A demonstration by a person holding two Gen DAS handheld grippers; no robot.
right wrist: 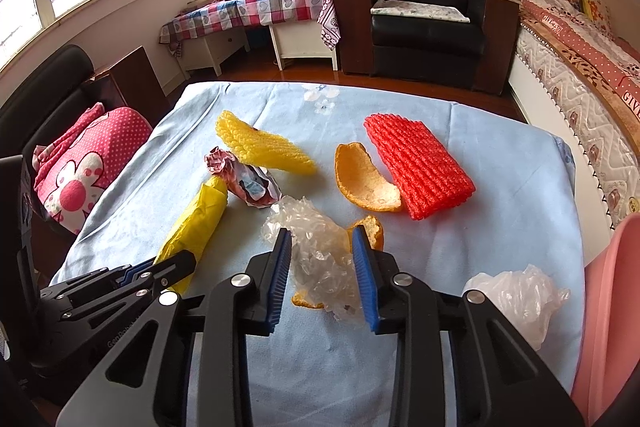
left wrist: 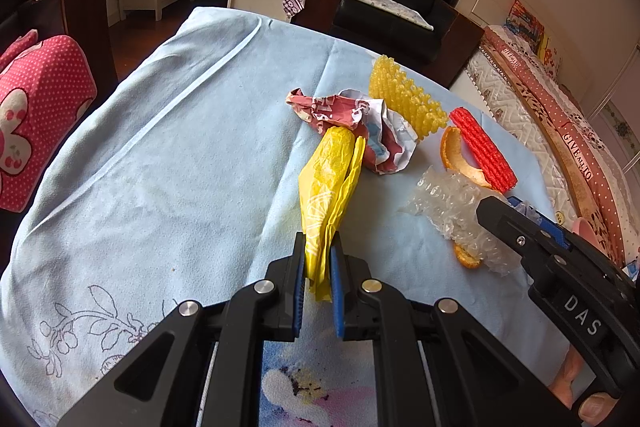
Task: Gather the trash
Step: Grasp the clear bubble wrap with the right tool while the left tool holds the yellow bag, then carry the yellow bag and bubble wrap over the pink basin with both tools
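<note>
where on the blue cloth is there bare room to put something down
The widest bare patch of the blue cloth lies left of the yellow bag, toward the pink cushion. A narrower strip runs along the far edge beyond the red foam net. The middle is crowded: crumpled wrapper, yellow foam net, orange peel, bubble wrap.

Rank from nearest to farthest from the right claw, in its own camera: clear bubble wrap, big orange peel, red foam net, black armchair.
1. Clear bubble wrap, between the claw's fingers.
2. Big orange peel, just beyond.
3. Red foam net, behind it, right.
4. Black armchair, across the room.
</note>
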